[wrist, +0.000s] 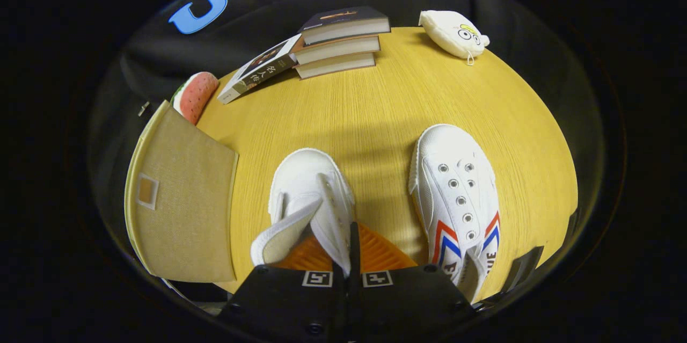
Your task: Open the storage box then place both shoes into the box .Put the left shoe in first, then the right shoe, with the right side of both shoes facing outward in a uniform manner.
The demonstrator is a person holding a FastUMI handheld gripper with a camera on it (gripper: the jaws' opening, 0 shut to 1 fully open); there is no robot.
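Note:
My gripper is shut on the side wall of a white canvas shoe, which sits just ahead of the orange ribbed fingers with its toe pointing away. To its right, a second white shoe with red and blue stripes near the heel rests on the wooden table, toe also pointing away. The beige fabric storage box stands to the left of the held shoe. A flat beige panel with a small label window faces me. Whether the box is open is unclear from here.
Three stacked books lie at the table's far edge, with another book leaning against them. A white plush pouch sits at the far right. A strawberry-like cushion pokes out behind the box.

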